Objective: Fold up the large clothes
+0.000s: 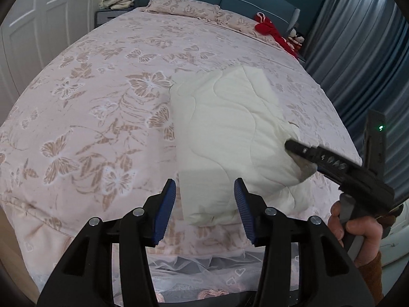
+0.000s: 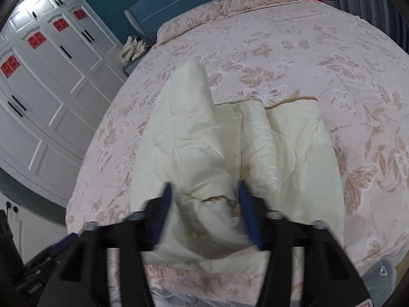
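Observation:
A cream quilted garment lies folded into a thick bundle on the pink butterfly-patterned bed. My left gripper is open just above the bundle's near left corner, holding nothing. My right gripper comes in from the right, its tip against the bundle's right edge. In the right wrist view the right gripper is open with a raised fold of the garment between its blue fingers; the view is blurred by motion.
Pillows and a red plush toy lie at the head of the bed. A white wardrobe stands to the left, blue curtains to the right. A nightstand with folded cloth is behind.

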Tool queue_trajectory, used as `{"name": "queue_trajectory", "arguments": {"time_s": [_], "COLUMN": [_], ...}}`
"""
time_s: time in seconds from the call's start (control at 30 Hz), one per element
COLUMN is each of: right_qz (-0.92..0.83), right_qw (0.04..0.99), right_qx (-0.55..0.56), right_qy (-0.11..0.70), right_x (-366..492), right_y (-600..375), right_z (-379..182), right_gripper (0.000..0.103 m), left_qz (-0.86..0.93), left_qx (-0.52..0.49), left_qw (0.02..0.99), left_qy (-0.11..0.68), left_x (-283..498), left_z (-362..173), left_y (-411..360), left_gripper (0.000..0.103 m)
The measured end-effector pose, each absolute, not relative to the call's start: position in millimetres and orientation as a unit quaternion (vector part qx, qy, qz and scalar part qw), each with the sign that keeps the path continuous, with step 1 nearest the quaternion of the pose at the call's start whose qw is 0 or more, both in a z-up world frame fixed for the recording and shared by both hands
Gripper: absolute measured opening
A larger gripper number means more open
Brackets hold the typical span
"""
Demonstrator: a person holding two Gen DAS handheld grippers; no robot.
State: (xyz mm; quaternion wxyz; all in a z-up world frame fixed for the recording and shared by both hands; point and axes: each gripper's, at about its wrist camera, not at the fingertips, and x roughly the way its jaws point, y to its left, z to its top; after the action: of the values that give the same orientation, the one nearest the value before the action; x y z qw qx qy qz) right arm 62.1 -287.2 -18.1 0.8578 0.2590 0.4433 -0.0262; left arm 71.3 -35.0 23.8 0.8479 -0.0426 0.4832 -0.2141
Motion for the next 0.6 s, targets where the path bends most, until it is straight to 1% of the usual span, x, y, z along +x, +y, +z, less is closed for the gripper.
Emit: {"name": "queue_trajectory", "arguments": {"time_s": [0.03,0.07,0.27,0.33,0.47,0.6], "right_qz": [-0.021,-0.015,-0.038,-0.055,-0.101,-0.128], "right_qw": [0.858,0.859,0.887,0.889,0.875,0.853], "right_qx": [0.261,0.264,0.251,0.254,0.265,0.293], "right_qy": [0.442,0.438,0.386,0.377,0.391,0.413], "right_x": [62,59,19,0,-33,-48], "right_y": [-289,-290,-314,-326,-354,-373], "right_z": [-17,-15,26,29,7,-33], "right_gripper": [0.022,0.019,0.016,0.016,0.016,0.015], "left_qz": [-0.214,-0.215,-0.234,-0.246,-0.269,-0.284], "left_qx": [-0.041,-0.041,-0.019,-0.009,0.004,0.025], "left_qw": [0.849,0.851,0.860,0.861,0.856,0.843], "left_qy": [0.481,0.478,0.453,0.445,0.442,0.456], "left_x": [73,74,81,82,83,83], "left_z": [26,27,45,51,53,37], "left_y": [-35,-36,-64,-80,-115,-155], "left_gripper": [0.046,0.046,0.046,0.046,0.046,0.046]}}
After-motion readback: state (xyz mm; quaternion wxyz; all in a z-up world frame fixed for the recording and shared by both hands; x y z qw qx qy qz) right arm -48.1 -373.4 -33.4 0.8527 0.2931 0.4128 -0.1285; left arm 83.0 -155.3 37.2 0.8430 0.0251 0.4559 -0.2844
